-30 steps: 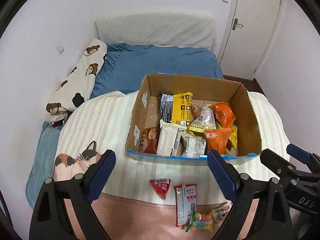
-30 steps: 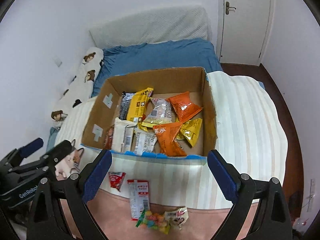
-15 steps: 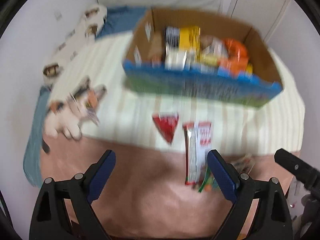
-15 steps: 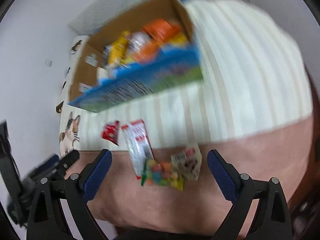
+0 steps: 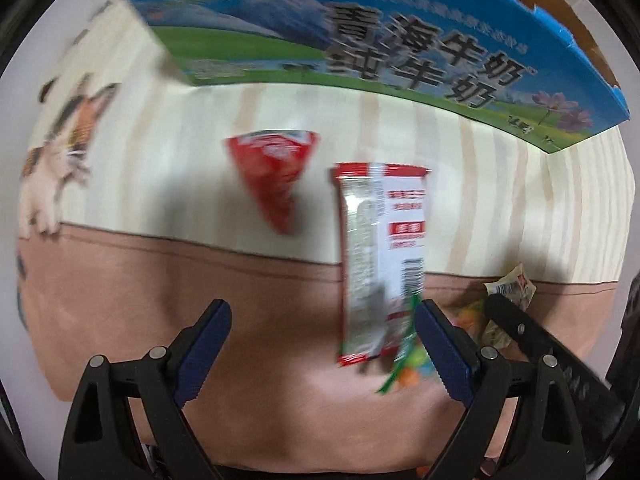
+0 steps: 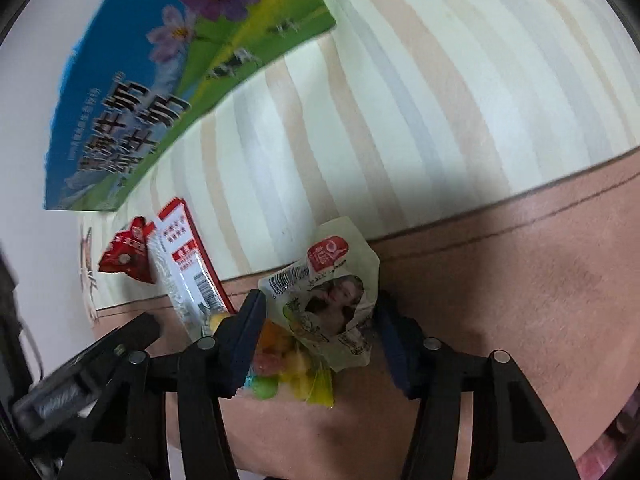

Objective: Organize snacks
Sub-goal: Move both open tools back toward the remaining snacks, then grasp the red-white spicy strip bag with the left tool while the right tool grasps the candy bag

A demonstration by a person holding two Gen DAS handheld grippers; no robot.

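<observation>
1. Your right claw is pointed down at the bed, and its jaws are closing around the pale snack pouch, which sits between the 2 blue pads.
2. The pads look close to the pouch's edges; you cannot tell from this view whether they press on it yet.
3. Under that pouch lies the bag of coloured candy, on the pink band of the blanket.
4. Your left claw hangs wide open over the same pink band with nothing between its pads.
5. Its right pad is just beside the lower end of the long red-and-white packet.
6. The red triangular packet lies apart on the striped part, near the milk box.
</observation>
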